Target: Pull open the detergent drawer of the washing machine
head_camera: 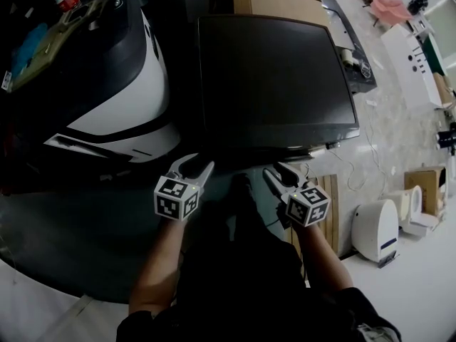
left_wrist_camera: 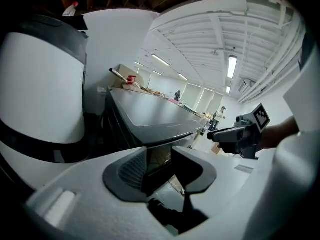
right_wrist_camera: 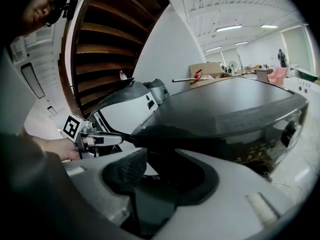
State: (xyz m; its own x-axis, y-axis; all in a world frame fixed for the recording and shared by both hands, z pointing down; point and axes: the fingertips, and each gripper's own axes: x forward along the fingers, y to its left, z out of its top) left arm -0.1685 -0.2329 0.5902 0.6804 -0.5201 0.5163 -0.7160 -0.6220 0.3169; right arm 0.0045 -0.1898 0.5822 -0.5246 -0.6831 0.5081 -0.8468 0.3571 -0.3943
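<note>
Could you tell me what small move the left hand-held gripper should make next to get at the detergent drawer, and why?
Probably ease the left hand-held gripper forward and lower, toward the front face of the washing machine below its top edge. Its jaws stand open and empty, just short of the machine's left front corner, touching nothing. The drawer itself cannot be made out yet.

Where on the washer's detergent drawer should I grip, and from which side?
Probably the front's upper left corner, just under the top edge of the washer, where the left gripper points. Come in level from the front, since a drawer slides out toward you. That corner is in shadow, so the drawer itself doesn't show.
</note>
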